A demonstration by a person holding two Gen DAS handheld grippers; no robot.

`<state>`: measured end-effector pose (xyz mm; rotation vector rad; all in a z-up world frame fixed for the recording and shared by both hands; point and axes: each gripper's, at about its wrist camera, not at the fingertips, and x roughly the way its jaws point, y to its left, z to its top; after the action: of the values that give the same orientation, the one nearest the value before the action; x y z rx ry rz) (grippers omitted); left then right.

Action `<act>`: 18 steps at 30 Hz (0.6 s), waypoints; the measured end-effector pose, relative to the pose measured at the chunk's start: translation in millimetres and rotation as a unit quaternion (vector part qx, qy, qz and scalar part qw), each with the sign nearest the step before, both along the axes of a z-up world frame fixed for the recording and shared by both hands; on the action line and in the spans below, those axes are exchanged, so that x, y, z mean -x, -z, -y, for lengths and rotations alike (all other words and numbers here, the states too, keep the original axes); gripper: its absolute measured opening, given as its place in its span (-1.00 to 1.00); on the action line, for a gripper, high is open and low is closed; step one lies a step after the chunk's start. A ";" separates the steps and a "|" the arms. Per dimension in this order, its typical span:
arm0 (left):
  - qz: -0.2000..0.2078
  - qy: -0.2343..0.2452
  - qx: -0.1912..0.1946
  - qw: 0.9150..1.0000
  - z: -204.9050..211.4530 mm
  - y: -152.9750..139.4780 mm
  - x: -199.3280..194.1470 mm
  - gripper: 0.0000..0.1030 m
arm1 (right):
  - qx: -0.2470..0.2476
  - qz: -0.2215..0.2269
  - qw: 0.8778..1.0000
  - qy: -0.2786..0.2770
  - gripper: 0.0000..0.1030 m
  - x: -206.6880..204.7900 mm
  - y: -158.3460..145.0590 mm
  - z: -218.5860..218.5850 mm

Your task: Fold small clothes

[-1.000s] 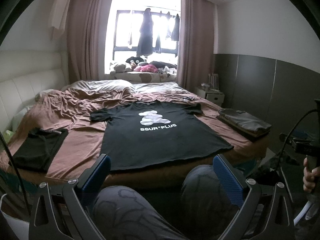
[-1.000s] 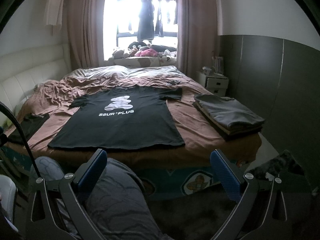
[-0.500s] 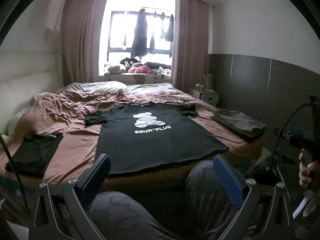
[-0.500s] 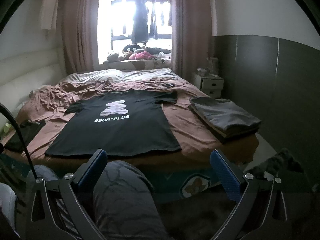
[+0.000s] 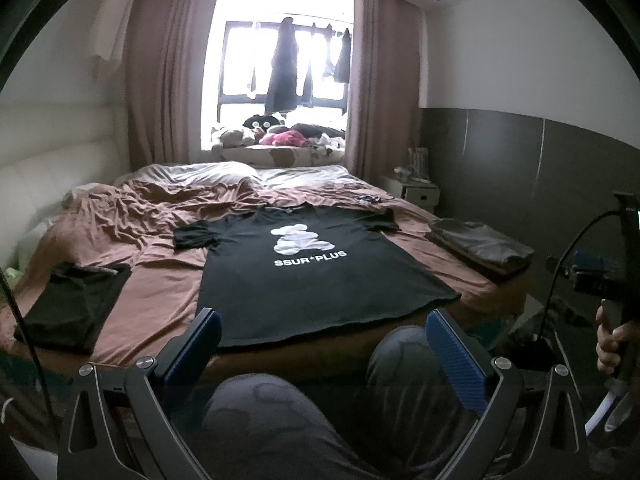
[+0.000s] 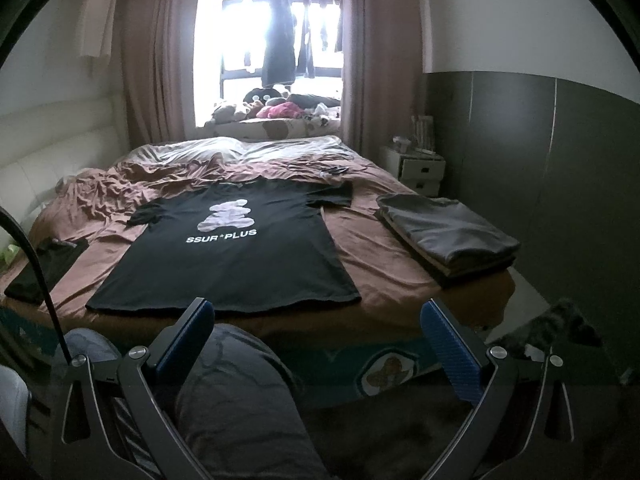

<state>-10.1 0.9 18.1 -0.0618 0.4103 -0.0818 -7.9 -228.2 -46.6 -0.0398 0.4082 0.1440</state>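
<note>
A wide bed (image 5: 160,292) with a rumpled brown sheet fills the room below a bright window (image 5: 284,56), where dark clothes hang on a rail. Spread flat on the sheet, print up and hem toward the near edge, lies a black T-shirt (image 5: 312,280) with a white bear and the words SSUR*PLUS; both short sleeves lie out to the sides. To its right, near the bed's edge, sits a stack of folded grey clothes (image 6: 448,232); to its left lies a folded black garment (image 5: 76,300). A white nightstand (image 6: 416,170) stands by the far right corner. The person's knees, in grey trousers (image 5: 392,380), press against the near edge. The left gripper (image 5: 320,356) hangs over them with its blue-padded fingers spread wide, holding nothing. The right gripper (image 6: 320,348) is likewise spread and empty.
</note>
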 end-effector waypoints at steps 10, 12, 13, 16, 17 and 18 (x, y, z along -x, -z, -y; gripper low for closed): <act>0.002 -0.003 -0.001 1.000 -8.5 -3.1 -5.4 0.99 | 0.004 0.001 1.000 -0.001 1.00 -1.9 -0.6 -2.1; 0.002 -0.005 0.003 1.000 -13.5 -3.2 -7.4 0.99 | 0.004 0.000 1.000 -0.001 1.00 -3.4 -1.3 -3.8; 0.002 -0.006 0.004 1.000 -15.6 -3.2 -8.8 0.99 | 0.006 0.000 1.000 -0.001 1.00 -4.5 -2.1 -4.5; 0.000 -0.012 0.007 1.000 -24.4 -3.3 -15.2 0.99 | 0.007 0.000 1.000 0.000 1.00 -8.1 -3.5 -5.2; -0.002 -0.013 0.009 1.000 -26.7 -3.7 -17.8 0.99 | 0.007 0.000 1.000 0.001 1.00 -9.8 -4.7 -5.5; -0.004 -0.015 0.010 1.000 -29.0 -4.3 -20.5 0.99 | 0.006 0.000 1.000 0.002 1.00 -11.6 -6.2 -5.0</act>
<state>10.5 29.9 22.4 -0.0883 0.4171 -0.0570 3.8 -223.2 -40.4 -0.0514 0.4083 0.1371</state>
